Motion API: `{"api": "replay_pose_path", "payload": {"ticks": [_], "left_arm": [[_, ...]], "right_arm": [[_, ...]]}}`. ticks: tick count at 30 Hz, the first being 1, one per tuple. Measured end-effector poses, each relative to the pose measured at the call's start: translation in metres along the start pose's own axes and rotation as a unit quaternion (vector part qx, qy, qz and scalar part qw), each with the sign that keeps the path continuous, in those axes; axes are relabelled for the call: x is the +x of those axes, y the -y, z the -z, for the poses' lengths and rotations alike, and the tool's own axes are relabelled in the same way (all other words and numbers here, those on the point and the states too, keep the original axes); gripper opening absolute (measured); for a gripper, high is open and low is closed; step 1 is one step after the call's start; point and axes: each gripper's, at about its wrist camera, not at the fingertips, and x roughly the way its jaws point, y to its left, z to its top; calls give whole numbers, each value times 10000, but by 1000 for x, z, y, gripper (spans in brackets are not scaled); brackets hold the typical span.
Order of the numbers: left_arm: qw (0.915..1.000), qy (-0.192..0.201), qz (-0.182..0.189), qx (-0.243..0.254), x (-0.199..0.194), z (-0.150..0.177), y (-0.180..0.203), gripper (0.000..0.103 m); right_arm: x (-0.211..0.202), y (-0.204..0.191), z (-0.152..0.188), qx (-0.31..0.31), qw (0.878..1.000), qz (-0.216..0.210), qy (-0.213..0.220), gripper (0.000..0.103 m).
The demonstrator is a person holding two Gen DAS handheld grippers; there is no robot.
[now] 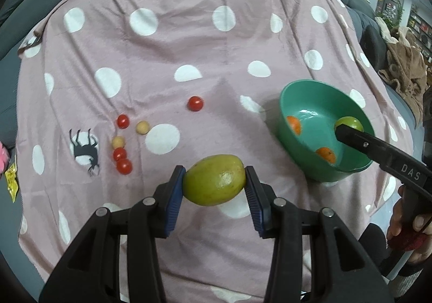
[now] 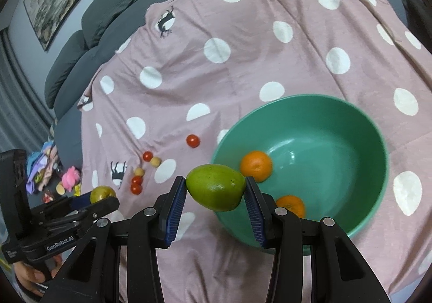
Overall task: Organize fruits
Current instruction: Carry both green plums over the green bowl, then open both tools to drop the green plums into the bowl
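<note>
Two green mangoes, each clamped end to end between blue-padded jaws. The left gripper (image 1: 215,189) carries one mango (image 1: 214,179) above the spotted pink cloth (image 1: 189,41), beside the bowl. The right gripper (image 2: 216,196) carries the other mango (image 2: 216,186) over the near rim of the green bowl (image 2: 359,125) (seen from the left wrist, this fruit hangs inside the bowl's outline). Two oranges (image 2: 256,165) (image 2: 291,205) lie in the bowl. On the cloth to the left — five cherry tomatoes (image 1: 195,103) and two pale round fruits (image 1: 142,127), loosely clustered, one tomato apart from the rest. A grey sofa (image 2: 113,14) borders the cloth.
</note>
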Motion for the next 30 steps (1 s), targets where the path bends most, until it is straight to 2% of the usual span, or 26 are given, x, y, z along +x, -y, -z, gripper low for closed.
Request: {"api": "replay_pose_path", "payload": {"ticks": [18, 30], "left_arm": [[9953, -37, 704, 669, 32, -37, 72, 44], [9912, -230, 716, 1091, 61, -45, 108, 44]], "right_arm": [[-15, 45, -4, 350, 9985, 379, 200, 46], [-15, 65, -3, 416, 9972, 562, 258, 46]]}}
